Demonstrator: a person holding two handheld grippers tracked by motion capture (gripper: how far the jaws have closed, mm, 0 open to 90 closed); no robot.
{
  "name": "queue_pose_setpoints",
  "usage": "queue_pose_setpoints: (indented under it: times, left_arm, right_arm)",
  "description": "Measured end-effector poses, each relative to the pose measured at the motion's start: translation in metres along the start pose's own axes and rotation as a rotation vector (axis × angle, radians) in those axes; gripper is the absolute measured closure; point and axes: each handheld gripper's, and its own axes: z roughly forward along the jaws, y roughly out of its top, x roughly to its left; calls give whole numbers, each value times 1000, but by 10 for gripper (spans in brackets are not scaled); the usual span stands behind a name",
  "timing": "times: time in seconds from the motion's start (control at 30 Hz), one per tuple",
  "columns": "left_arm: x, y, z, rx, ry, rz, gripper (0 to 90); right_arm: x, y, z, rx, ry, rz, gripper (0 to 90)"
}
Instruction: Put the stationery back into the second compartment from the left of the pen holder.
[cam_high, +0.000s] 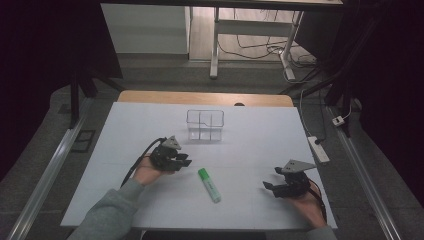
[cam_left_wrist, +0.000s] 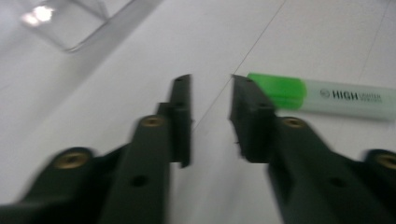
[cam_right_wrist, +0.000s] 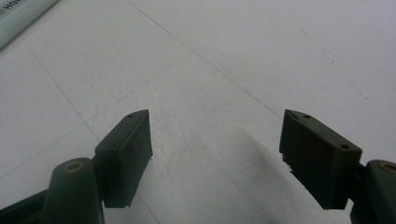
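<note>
Reaching toward the highlighter (cam_high: 209, 184), the left gripper (cam_high: 183, 161) hovers just beside its green cap, fingers (cam_left_wrist: 181, 116) parted a little and holding nothing. The pen lies flat on the white surface (cam_high: 250, 150), between the two hands, cap end pointing away from the person. In the left gripper view the cap sits just past the tip of one finger rather than in the gap, so I judge the grasp needs a small shift sideways to bring the barrel between the fingers, and a slightly wider opening before closing across the narrow width. Coming down low and square to the barrel should stop the pen from rolling off. The right gripper (cam_high: 271, 188) rests near the surface's right edge, well apart from the pen, fingers (cam_right_wrist: 125, 154) wide open and empty. A clear divided box (cam_high: 205, 125) stands farther back. Beyond the surface are a grey floor, desk legs, loose cables and a power strip (cam_high: 318, 148).
</note>
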Motion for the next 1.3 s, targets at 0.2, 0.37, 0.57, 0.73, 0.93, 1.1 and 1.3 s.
queue_pose_setpoints:
  times: [0.2,0.37,0.57,0.73,0.93,1.1,1.3]
  left_arm:
    - [-2,-23,-22,-32,68,-64,404]
    - [-6,-42,-32,-39,100,-82,378]
    - [-13,-55,-42,-31,143,-58,373]
    - [-17,-68,-50,-30,159,-53,369]
    - [-17,-81,-55,-25,171,-69,362]
    - [-15,-86,-57,-25,179,-76,353]
    - [-13,-89,-57,-24,175,-95,341]
  right_arm:
    - [2,2,-1,-7,0,2,249]
    - [1,2,-2,-13,2,9,250]
    - [2,3,-1,-13,2,14,250]
    - [3,5,-1,-14,32,33,248]
    - [9,10,1,-4,43,45,264]
    - [14,19,0,-18,60,78,282]
    - [27,32,4,-14,62,69,286]
